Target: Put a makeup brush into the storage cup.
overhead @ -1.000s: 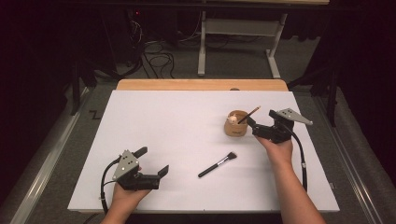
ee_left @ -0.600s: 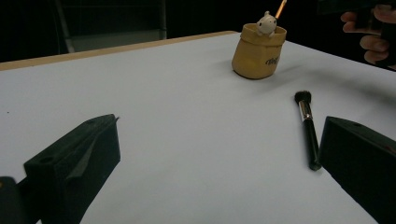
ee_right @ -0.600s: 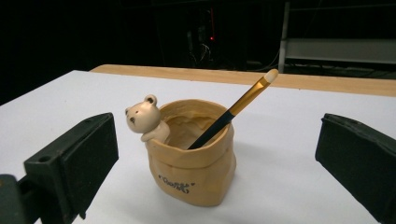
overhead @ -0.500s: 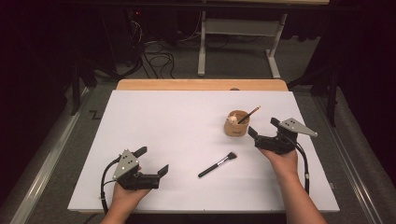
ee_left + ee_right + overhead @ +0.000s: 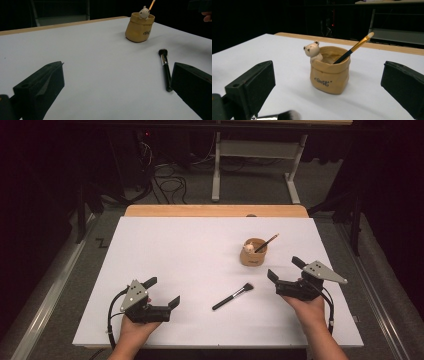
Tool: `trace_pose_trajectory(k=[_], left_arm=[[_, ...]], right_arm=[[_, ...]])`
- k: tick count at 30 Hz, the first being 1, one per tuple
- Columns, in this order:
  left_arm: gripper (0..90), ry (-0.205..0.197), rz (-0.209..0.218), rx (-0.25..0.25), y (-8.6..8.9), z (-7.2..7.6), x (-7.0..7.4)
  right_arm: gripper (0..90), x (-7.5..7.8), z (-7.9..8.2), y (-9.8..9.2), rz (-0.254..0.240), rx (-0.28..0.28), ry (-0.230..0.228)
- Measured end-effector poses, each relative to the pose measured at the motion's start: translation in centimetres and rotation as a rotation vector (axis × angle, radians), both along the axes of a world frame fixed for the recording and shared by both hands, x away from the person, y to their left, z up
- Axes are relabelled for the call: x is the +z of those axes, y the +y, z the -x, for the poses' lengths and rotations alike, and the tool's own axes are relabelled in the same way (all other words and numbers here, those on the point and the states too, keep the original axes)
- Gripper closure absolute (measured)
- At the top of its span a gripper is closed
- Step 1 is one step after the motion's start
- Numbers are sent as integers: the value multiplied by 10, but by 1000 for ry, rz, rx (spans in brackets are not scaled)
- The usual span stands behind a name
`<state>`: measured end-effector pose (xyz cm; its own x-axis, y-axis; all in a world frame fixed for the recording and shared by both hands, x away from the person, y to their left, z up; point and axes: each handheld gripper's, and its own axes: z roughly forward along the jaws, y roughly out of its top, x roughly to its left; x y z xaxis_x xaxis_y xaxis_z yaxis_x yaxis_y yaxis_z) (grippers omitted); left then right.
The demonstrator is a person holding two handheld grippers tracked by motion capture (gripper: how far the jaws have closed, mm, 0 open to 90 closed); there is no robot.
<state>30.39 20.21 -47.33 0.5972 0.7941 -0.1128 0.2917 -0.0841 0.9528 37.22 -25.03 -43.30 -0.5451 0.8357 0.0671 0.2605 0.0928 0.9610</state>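
A tan bag-shaped cup with a small bear figure on its rim stands on the white table. A slim brush leans inside it. A black makeup brush lies flat in front of the cup. My right gripper is open, empty, and faces the cup from the right front. My left gripper is open and empty near the front left, with the black brush just inside its right jaw line.
A wooden strip runs along the table's far edge. Beyond it are a metal stand and cables on the floor. The table's left half and back are bare white surface.
My right gripper has drawn back from the cup toward the front right and lower. The left gripper and both brushes have not moved.
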Motion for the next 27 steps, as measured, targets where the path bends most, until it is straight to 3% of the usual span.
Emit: trace_pose_trajectory(k=[12, 27], left_arm=[[11, -1, 10, 8, 3, 0, 1], [10, -6, 24, 30, 6, 0, 3]], right_arm=[[2, -13, 26, -15, 58, 4, -13], [2, -23, 51, -25, 71, 13, -56]])
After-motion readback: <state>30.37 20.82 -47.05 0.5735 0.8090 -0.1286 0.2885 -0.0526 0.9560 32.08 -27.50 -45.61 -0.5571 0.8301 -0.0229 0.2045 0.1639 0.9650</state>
